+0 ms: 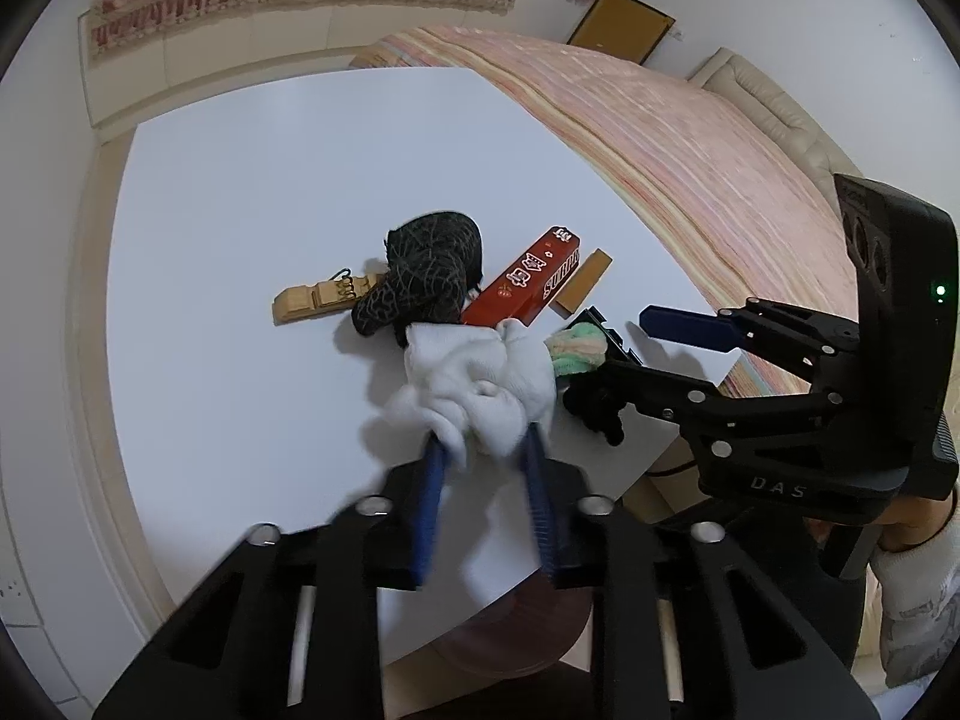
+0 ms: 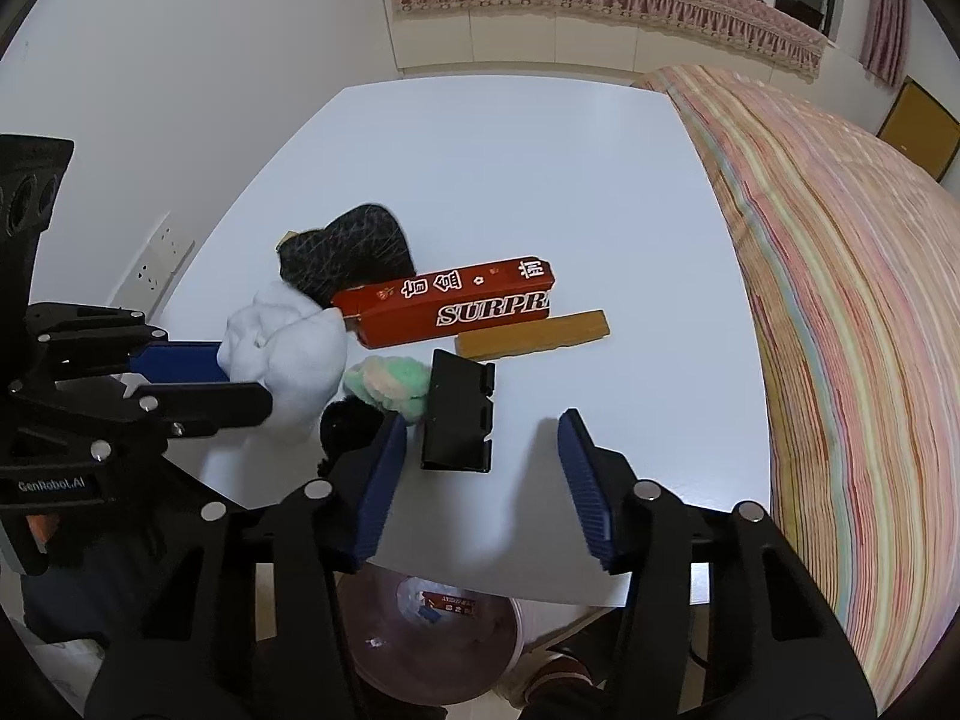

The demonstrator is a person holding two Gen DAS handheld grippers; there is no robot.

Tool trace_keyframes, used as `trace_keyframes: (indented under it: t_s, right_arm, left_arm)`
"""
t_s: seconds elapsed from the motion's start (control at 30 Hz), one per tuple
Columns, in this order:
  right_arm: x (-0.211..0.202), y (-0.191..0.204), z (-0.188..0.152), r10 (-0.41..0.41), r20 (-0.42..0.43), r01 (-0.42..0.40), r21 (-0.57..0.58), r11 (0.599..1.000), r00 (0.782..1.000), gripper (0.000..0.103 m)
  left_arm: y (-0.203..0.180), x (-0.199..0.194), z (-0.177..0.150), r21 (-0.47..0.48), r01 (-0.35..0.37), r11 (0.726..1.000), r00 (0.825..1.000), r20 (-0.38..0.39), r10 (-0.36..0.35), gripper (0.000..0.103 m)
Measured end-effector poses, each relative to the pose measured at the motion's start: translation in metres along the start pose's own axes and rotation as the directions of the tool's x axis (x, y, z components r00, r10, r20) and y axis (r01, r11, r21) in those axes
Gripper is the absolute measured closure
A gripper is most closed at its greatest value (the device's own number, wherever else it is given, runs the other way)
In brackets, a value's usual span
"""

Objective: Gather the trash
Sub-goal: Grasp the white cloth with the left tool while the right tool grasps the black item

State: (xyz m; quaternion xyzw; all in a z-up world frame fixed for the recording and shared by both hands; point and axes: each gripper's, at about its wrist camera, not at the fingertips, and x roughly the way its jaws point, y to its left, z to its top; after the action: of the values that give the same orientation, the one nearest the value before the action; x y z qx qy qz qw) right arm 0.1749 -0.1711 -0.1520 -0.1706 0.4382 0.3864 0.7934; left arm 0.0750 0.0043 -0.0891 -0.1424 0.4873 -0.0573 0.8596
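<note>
Nearest the cameras, only the right wrist view shows the pink waste bin (image 2: 432, 642) on the floor under the near edge of the white table (image 2: 540, 150), with wrappers lying inside it. Only the left wrist view shows the wooden clothes peg (image 1: 324, 300) beyond the dark netted bundle (image 1: 426, 276).

The left gripper (image 1: 480, 450) is closed narrowly on the crumpled white tissue (image 1: 480, 384), which bulges out beyond its blue fingertips (image 1: 429, 480) just above the table surface near the front edge. The right gripper (image 2: 480, 480) has its jaws spread wide and holds nothing; it hovers over the near table edge. The black plastic bracket (image 2: 459, 420) lies on the table just ahead, between the lines of its two fingers, not touching either.

Beside the bracket sits a green and pink fluffy ball (image 2: 390, 387). Farther back lies the red carton (image 2: 450, 306) printed SURPR, with a flat wooden block (image 2: 534, 333) along its right side. A striped bedcover (image 2: 840, 300) borders the table on the right.
</note>
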Motion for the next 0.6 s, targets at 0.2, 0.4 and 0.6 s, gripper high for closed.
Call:
trace_keyframes:
  t_s: [0.2,0.4,0.6]
  right_arm:
    - [0.0,0.001,0.0,0.002,0.002,-0.002,-0.008,1.0,1.0,0.068]
    - [0.0,0.001,0.001,0.004,0.001,-0.004,-0.01,1.0,1.0,0.079]
    - [-0.009,0.001,0.0,0.002,0.022,-0.002,0.001,1.0,1.0,0.079]
  left_arm:
    - [0.002,-0.003,0.0,0.003,0.011,1.0,1.0,0.004,-0.011,0.087]
    - [0.002,-0.008,-0.001,0.008,0.012,1.0,1.0,0.008,-0.012,0.089]
    - [0.001,-0.015,0.0,0.018,0.009,1.0,1.0,0.019,-0.009,0.089]
